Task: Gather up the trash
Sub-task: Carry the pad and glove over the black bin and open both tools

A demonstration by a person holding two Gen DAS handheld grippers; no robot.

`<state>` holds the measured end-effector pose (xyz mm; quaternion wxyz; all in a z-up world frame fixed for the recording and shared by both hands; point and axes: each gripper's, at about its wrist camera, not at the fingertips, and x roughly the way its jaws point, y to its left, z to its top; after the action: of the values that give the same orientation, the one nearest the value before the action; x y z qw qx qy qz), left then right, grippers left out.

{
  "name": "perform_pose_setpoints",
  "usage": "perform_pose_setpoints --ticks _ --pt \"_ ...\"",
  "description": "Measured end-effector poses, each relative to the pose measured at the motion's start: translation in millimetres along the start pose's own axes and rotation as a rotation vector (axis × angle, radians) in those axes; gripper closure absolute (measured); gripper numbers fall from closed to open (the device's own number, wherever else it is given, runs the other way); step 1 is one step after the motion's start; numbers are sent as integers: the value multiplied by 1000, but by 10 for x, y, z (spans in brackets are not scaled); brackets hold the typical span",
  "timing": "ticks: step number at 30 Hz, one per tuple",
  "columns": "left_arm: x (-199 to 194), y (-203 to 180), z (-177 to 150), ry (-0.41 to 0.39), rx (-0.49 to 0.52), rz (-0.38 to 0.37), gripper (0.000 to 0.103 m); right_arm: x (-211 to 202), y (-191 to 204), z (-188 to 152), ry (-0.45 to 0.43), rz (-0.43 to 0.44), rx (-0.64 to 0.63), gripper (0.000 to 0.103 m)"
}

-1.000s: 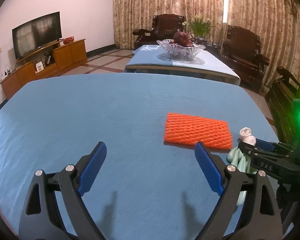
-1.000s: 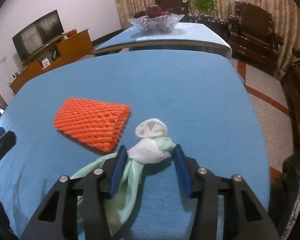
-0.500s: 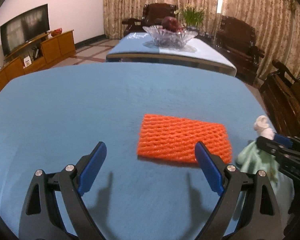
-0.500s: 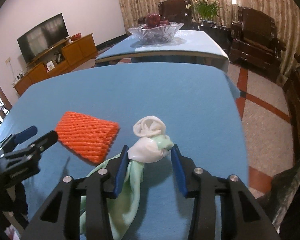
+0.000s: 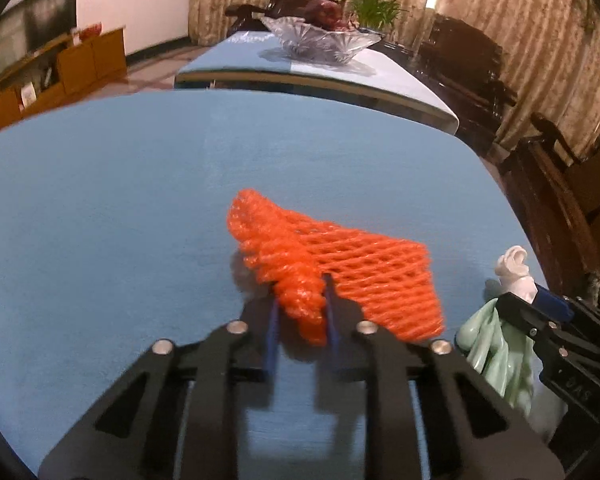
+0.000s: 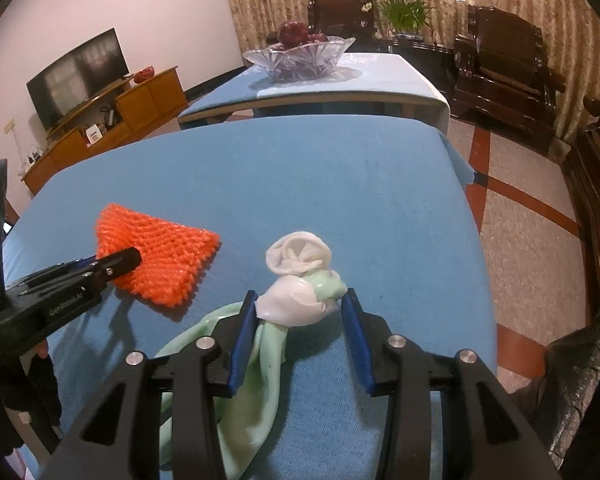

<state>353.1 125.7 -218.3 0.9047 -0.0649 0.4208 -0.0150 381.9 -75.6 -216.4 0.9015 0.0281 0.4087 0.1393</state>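
An orange foam net (image 5: 360, 264) lies on the blue tablecloth (image 5: 100, 200). My left gripper (image 5: 300, 300) is closing on the net's near edge; the net is bunched up between the blue pads, which press on it. From the right wrist view the same net (image 6: 160, 248) shows with the left gripper (image 6: 116, 260) clamped on its near side. My right gripper (image 6: 299, 300) is shut on a knotted white and pale green plastic bag (image 6: 300, 256), just below the knot. The bag's green tail (image 5: 496, 340) hangs under the right gripper (image 5: 540, 304).
A second blue-clothed table holding a glass fruit bowl (image 6: 300, 56) stands beyond this one. Dark wooden chairs (image 6: 500, 52) line the right side and back. A television and low cabinet (image 6: 112, 112) are at the far left. The tablecloth's right edge (image 6: 472, 220) is close to the bag.
My left gripper moved forward and down onto the orange net and its jaws came together, crumpling the net's near edge upward. The right gripper kept its hold on the bag.
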Motion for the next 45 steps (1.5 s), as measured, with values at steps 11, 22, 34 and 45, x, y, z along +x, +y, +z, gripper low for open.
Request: perform_pose_setpoints --ticks 11,22,34,45 --pt "-596 -42 48 -112 -43 -32 91 -358 49 132 -63 44 -17 61" --pt "-1431 -226 68 -208 17 -41 91 -1030 243 232 -156 78 -92 61" --pt "-2070 -537 -78 -234 52 -67 91 -1796 237 212 -237 79 -141 61" --pt "-2571 -1033 -193 -301 122 -126 91 -2511 -39 -41 -306 42 -134 61"
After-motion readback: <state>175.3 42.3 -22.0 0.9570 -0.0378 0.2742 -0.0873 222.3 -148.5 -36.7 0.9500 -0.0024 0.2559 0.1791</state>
